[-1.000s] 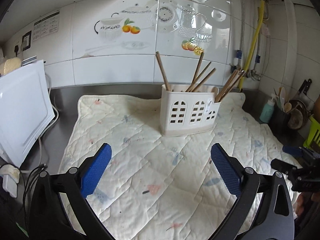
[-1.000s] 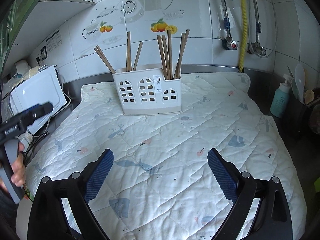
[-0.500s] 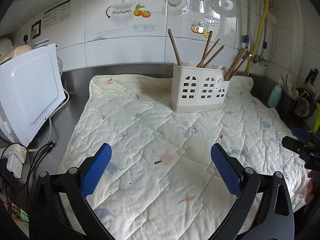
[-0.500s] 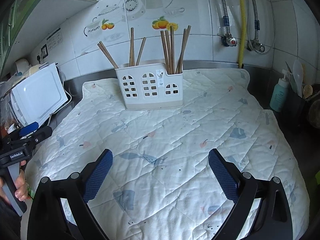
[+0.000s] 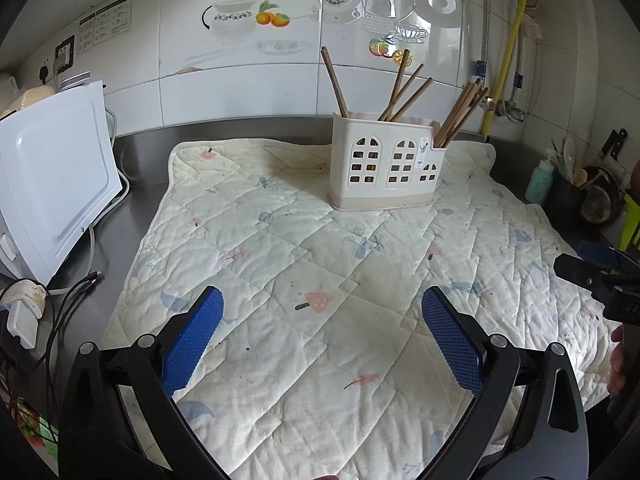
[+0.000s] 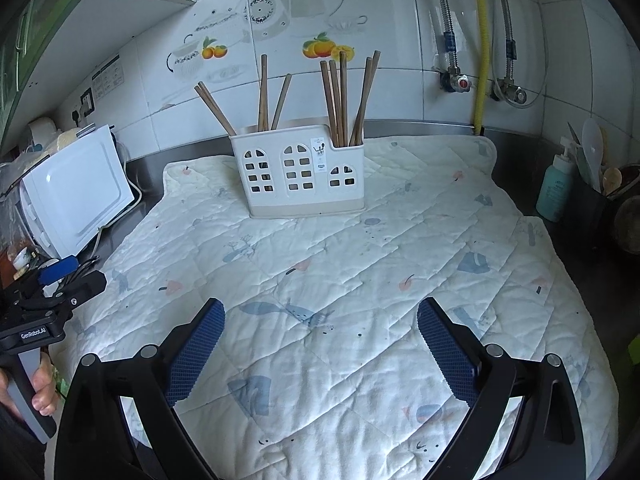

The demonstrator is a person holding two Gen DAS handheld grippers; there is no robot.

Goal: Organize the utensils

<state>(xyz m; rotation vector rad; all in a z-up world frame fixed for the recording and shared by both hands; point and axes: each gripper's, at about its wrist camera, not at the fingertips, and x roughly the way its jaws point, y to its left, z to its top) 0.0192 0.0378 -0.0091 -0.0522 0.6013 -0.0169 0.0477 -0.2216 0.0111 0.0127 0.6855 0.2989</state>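
A white utensil caddy (image 5: 386, 168) with arched cut-outs stands on the quilted mat (image 5: 320, 280) at the back; it also shows in the right wrist view (image 6: 304, 172). Several brown chopsticks (image 5: 460, 110) stand upright in it (image 6: 340, 100), spread over its compartments. My left gripper (image 5: 322, 306) is open and empty, above the mat's front, well short of the caddy. My right gripper (image 6: 320, 312) is open and empty, also over the front of the mat. Each gripper shows at the edge of the other's view.
A white appliance (image 5: 48, 184) with cables (image 5: 68, 296) stands on the steel counter at the left. A teal bottle (image 6: 556, 188) and a dark pot of kitchen tools (image 6: 600, 184) stand at the right. Tiled wall and pipes (image 6: 480, 40) lie behind.
Both grippers have drawn back from the caddy and lifted a little; the caddy looks smaller and farther. Both stay open and empty.
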